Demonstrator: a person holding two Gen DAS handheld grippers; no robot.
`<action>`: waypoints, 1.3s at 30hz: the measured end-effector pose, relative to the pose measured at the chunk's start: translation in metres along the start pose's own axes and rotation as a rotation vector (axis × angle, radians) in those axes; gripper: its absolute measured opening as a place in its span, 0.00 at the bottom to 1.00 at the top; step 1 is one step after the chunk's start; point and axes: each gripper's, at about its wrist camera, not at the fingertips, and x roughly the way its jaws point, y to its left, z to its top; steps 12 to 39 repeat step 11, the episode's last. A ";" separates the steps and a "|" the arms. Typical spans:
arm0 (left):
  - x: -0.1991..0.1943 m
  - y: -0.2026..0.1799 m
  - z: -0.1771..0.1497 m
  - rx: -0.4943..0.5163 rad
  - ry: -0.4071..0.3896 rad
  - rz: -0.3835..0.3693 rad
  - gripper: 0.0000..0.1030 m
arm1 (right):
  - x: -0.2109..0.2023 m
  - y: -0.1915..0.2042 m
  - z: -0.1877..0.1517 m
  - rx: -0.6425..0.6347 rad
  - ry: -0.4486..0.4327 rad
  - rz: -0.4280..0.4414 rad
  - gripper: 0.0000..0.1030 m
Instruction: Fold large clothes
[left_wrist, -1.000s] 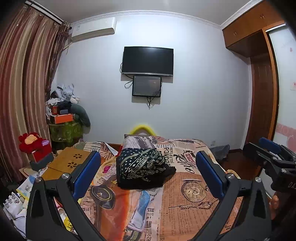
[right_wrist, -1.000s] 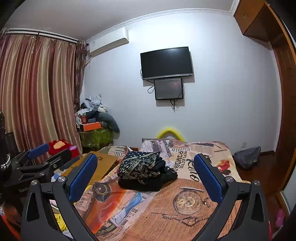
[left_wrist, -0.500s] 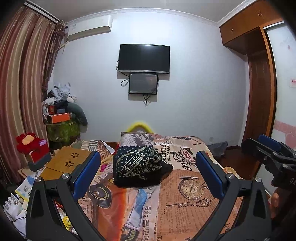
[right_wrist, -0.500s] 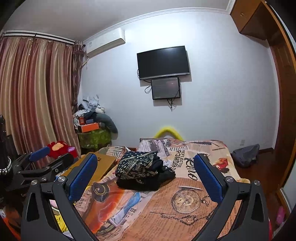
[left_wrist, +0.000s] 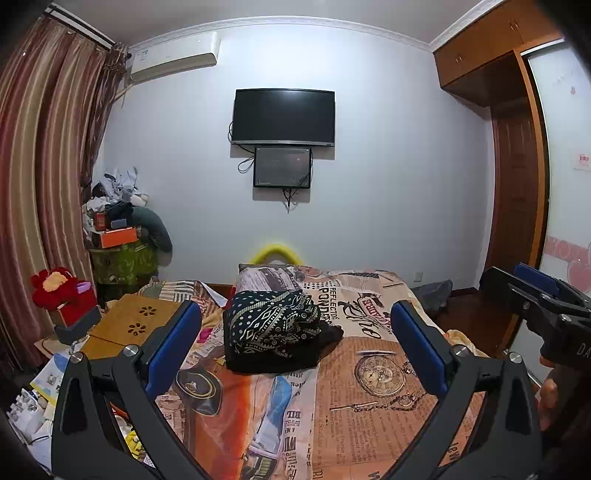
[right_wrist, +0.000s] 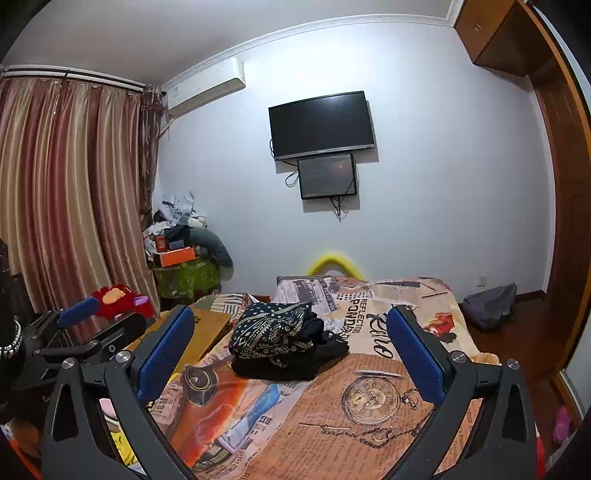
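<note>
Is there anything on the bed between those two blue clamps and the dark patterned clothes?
Nothing visible. Only bare printed bedspread lies between each open hand-held gripper, left and right, and the clothes pile.

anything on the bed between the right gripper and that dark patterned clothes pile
Nothing: only bare printed bedspread lies between the right gripper and the clothes pile, seen in the right wrist view.

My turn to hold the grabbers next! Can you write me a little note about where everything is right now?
Left gripper: open, empty, held above the near end of the bed.
Right gripper: open, empty, alongside it.
Clothes: one dark patterned pile sits bunched in the middle of the bed, beyond both grippers, touched by neither.
Done: nothing folded yet.
Left: reach the pile, spread a garment flat, fold it.
</note>
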 end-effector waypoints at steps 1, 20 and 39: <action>0.000 0.000 0.000 -0.001 0.000 -0.001 1.00 | 0.000 0.000 0.000 -0.002 0.001 -0.002 1.00; 0.002 0.009 -0.007 -0.019 0.010 0.018 1.00 | 0.008 0.005 -0.002 -0.004 0.020 -0.002 1.00; 0.002 0.009 -0.007 -0.019 0.010 0.018 1.00 | 0.008 0.005 -0.002 -0.004 0.020 -0.002 1.00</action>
